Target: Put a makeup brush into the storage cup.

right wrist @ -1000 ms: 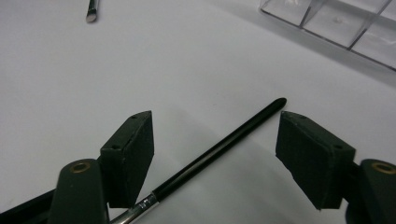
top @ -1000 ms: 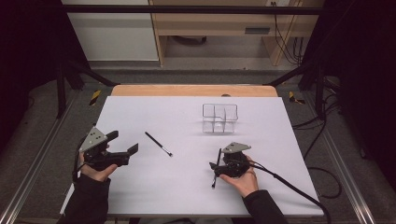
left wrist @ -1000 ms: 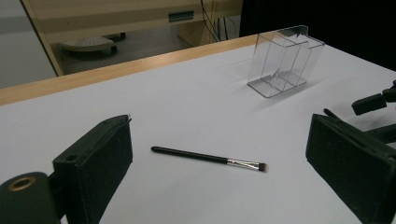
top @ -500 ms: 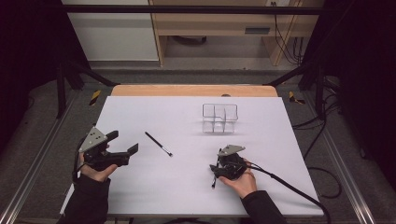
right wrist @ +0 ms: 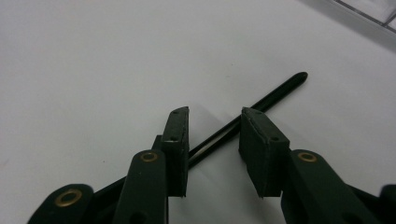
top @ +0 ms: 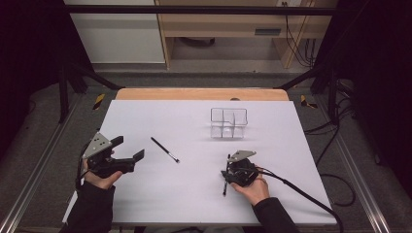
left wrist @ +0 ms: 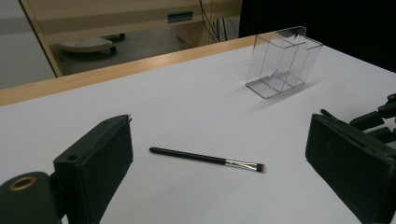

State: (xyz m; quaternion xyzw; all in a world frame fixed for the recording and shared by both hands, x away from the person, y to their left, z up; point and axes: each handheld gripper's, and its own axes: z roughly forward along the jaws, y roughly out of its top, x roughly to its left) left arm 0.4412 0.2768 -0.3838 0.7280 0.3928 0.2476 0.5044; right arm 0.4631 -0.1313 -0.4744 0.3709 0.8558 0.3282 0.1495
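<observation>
Pointing straight down, the right tool has been closing around a black brush, pads not yet pressing.

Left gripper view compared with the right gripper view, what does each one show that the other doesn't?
Left gripper view: the left hand-held gripper, wide open, facing a silver-collared brush and the whole clear organizer. Right gripper view: the right hand-held gripper, whose jaws have just been closing, with a slim black handle between them, not yet clamped. Both: the white tabletop.
</observation>
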